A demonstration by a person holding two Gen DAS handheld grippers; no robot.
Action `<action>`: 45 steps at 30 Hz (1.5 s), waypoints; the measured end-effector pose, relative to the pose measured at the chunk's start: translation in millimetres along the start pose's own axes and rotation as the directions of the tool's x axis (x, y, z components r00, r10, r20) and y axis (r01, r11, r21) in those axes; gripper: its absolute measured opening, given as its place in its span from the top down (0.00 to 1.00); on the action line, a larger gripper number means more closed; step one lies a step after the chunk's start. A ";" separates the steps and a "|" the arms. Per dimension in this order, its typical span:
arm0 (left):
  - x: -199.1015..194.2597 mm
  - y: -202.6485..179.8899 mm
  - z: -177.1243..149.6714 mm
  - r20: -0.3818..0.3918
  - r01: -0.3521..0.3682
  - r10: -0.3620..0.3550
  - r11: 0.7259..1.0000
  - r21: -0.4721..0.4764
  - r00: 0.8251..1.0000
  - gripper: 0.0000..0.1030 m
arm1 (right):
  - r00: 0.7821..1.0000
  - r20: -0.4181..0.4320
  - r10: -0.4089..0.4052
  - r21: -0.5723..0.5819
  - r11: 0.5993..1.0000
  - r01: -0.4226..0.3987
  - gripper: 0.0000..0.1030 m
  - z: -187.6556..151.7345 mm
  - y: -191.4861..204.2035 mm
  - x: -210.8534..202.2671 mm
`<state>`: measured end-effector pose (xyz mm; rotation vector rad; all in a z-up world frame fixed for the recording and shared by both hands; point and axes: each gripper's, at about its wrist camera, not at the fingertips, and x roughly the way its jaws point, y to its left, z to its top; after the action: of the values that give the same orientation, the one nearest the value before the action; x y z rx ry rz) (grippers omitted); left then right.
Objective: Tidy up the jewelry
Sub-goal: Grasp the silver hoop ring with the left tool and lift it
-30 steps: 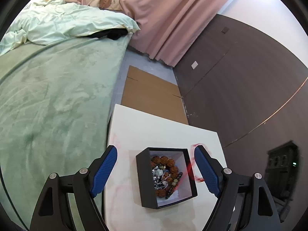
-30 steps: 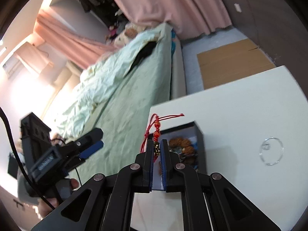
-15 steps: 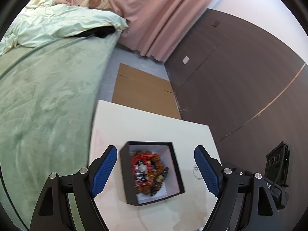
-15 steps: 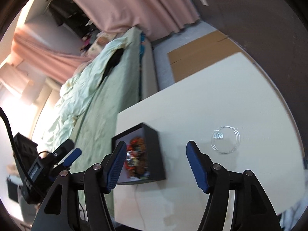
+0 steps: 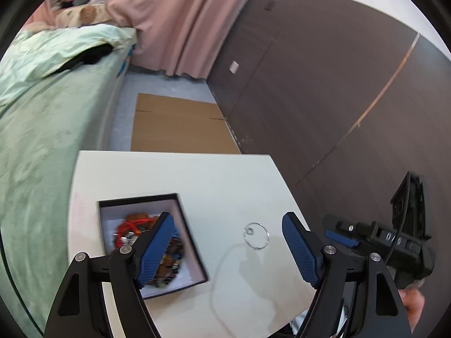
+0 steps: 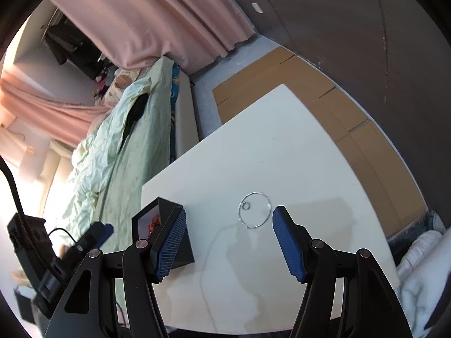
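Nearest the cameras, the left gripper [image 5: 228, 249] and the right gripper [image 6: 228, 243] both hang above a white table [image 5: 225, 174], blue-padded jaws spread wide and holding nothing. On the table between the right gripper's fingers lies a thin silver bangle [image 6: 255, 210] with a small ring [image 6: 245, 205] inside its loop; the left view shows the same bangle [image 5: 256, 235] on bare tabletop, just right of a black jewelry box [image 5: 194, 246]. The box is open and white-lined, holding a blurred heap of red cord and brown beads [image 5: 135, 226], partly hidden by the left gripper's finger. Beyond the table, flattened cardboard [image 5: 180, 126] covers the floor. A bed with a green blanket [image 5: 42, 140] runs along the left, a dark brown wall [image 5: 324, 84] along the right, and pink curtains [image 5: 180, 19] hang at the far end.
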<state>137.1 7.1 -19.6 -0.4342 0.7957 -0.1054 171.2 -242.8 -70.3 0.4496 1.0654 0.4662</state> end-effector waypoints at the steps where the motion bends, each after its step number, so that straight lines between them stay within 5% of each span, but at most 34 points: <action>1: 3.4 -4.2 -1.1 -0.007 -0.002 0.002 1.000 0.011 1.000 0.23 | 1.000 0.005 0.003 0.006 1.000 -0.004 0.37 1.9 -3.7 -3.1; 17: 83.8 -70.6 -25.6 -0.132 -0.054 0.079 0.981 0.184 0.988 0.23 | 1.000 0.025 -0.011 0.164 0.986 0.006 0.37 19.1 -62.3 -19.2; 21: 103.7 -78.8 -29.5 -0.159 -0.070 0.101 0.978 0.194 0.982 0.23 | 0.999 0.011 0.049 0.232 0.971 -0.050 0.37 21.3 -76.4 -13.9; 25: 120.3 -81.8 -34.1 -0.185 -0.086 0.125 0.975 0.206 0.975 0.23 | 0.998 0.035 0.044 0.263 0.963 -0.052 0.16 24.1 -84.7 -17.1; 36: 155.7 -85.4 -48.1 -0.217 -0.164 0.222 0.953 0.253 0.951 0.23 | 0.999 0.024 0.026 0.335 0.942 -0.032 0.15 30.3 -108.3 -18.0; 45: 167.2 -88.9 -53.8 -0.179 -0.232 0.296 0.922 0.309 0.938 0.49 | 0.999 0.017 0.048 0.341 0.939 -0.050 0.14 31.8 -112.4 -17.7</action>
<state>222.0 -133.9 -127.6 -0.0373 1.0372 -0.0134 208.8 -348.5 -107.3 0.7863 1.1329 0.3220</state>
